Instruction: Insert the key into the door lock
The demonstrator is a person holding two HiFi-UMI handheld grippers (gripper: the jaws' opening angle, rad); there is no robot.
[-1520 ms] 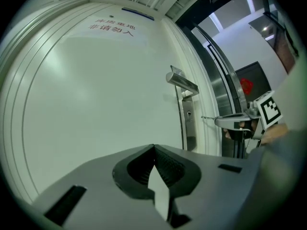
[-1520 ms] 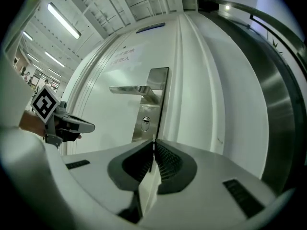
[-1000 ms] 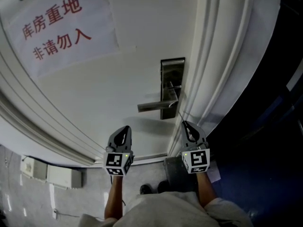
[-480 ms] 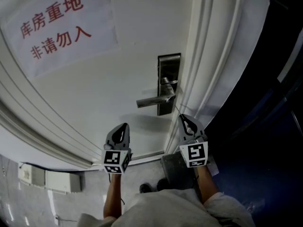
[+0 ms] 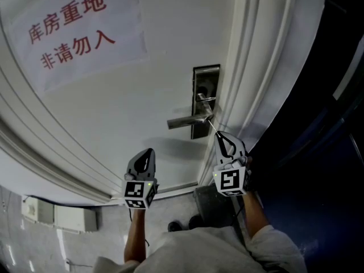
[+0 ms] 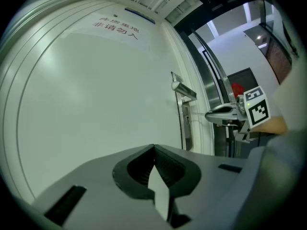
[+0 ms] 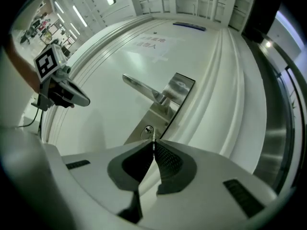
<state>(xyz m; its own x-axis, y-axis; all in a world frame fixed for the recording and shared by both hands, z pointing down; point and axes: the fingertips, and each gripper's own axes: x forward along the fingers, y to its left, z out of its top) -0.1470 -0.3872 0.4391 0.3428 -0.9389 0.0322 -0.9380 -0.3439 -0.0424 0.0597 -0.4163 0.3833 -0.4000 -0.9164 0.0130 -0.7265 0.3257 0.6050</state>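
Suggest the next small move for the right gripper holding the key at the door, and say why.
Probably a slight nudge to line the key up with the keyhole, then a gentle push straight in. The right gripper has its jaws clamped on the key. The key's tip sits right beside the keyhole, below the handle, and seemingly not yet inside it.

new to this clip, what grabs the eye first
The paper sign with red characters, upper left on the white door. Then the metal lock plate with its lever handle at the door's right edge, where the right claw aims a key at the keyhole.
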